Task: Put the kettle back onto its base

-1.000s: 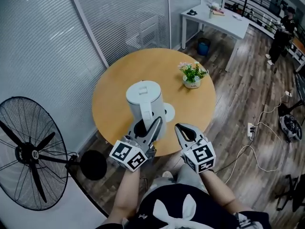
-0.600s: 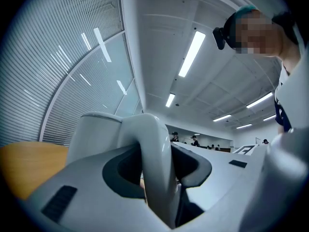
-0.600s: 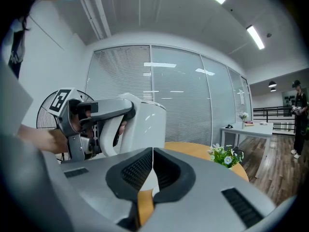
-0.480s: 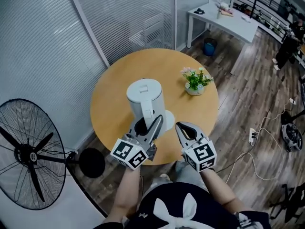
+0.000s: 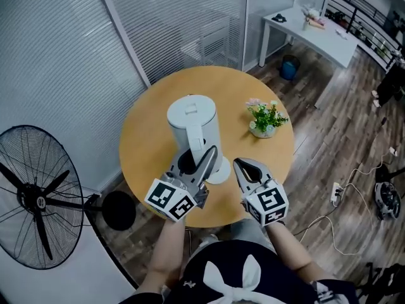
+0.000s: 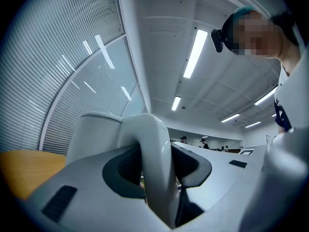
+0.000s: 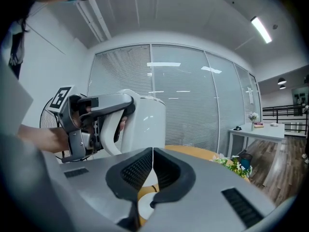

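Jaws on kettle point(image 5: 193, 128); base point(image 5: 219, 170) seemingly half-hidden

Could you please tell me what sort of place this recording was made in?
Probably an office: glass partitions with blinds, a white desk beyond the round wooden table, and strip ceiling lights.

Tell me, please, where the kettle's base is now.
In the head view the white base lies on the round table near its front edge, partly hidden by the kettle, between the left tongs gripping the kettle's handle and the right tongs.
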